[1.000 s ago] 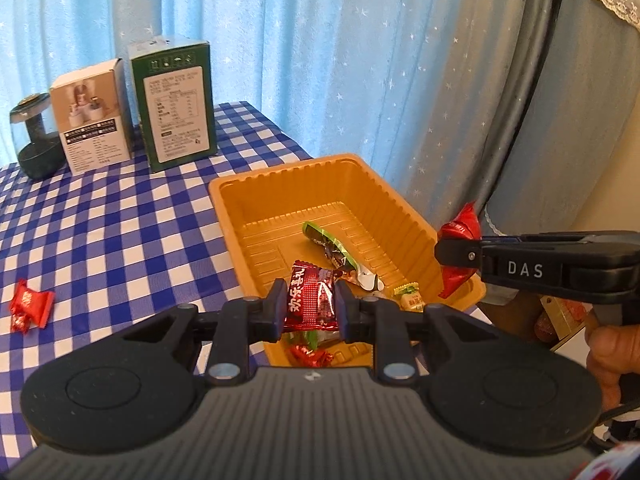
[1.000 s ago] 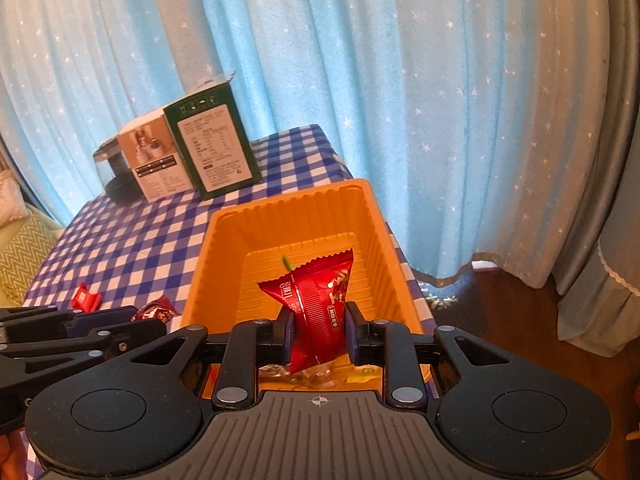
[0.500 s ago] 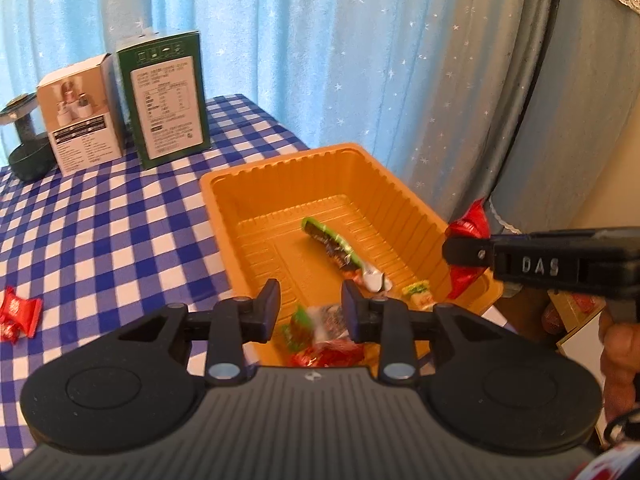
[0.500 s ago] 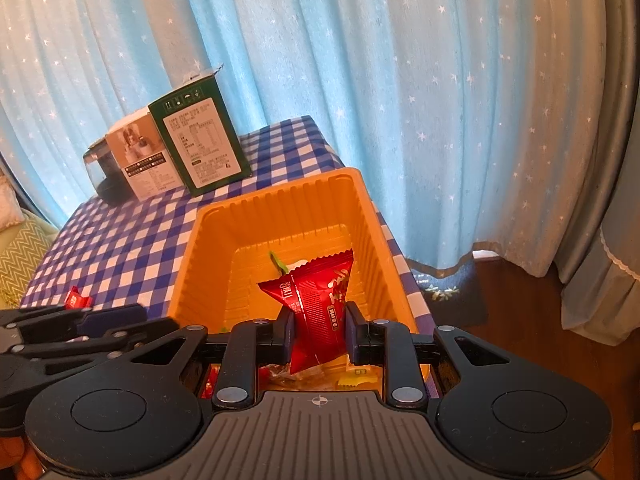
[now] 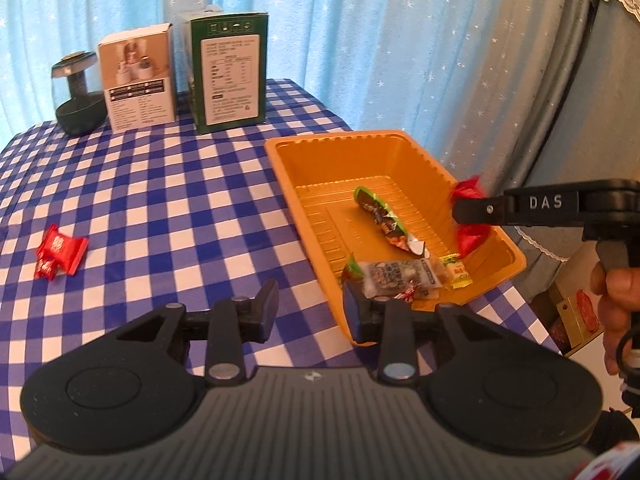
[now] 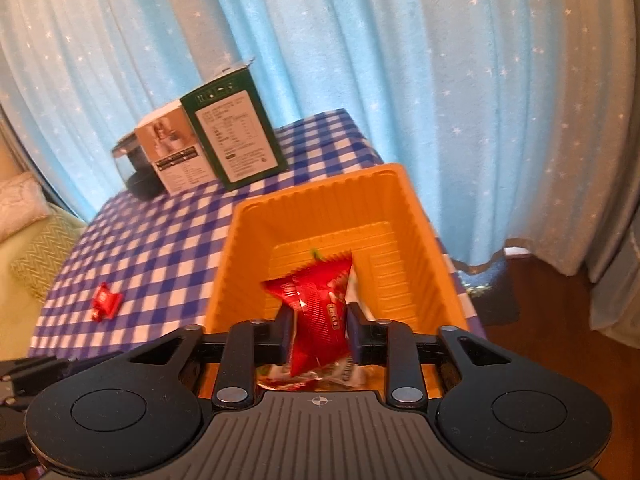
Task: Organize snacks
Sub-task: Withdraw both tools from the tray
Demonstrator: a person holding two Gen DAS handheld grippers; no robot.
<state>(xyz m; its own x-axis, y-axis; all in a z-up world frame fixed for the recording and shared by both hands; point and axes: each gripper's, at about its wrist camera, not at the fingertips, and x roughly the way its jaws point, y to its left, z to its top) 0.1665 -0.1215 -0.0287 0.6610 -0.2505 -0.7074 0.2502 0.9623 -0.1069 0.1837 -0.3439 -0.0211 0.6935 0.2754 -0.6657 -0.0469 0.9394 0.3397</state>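
Blue star-dotted curtains hang behind a desk [image 5: 160,200] under a blue-and-white checked cloth; at its far edge stand a green box [image 5: 228,76], a white box [image 5: 138,78] and a dark gadget [image 5: 78,96], set well back, likely to keep the working area free. Near the right corner sits the orange tray [image 5: 340,148], the collecting place for the snacks; inside it lie a green-ended bar [image 5: 380,216], a pale packet [image 5: 400,276] and a small yellow sweet [image 5: 456,272], all toward the near end. The left claw [image 5: 310,312] is released and carries nothing, its jaws spread just outside the tray's near left wall; it points partly at the cloth, where a red candy [image 5: 60,250] lies alone, well apart from the tray, and that seems its next target. The right claw [image 6: 316,332] is clenched on a red packet [image 6: 316,312], gripping it low so the wrapper stands upright above the jaws; it hovers over the tray's near end, inside the walls as the right wrist view shows, so a release should drop the packet among the others. The blur on the packet makes its print unreadable; one snack on the cloth appears left to gather.
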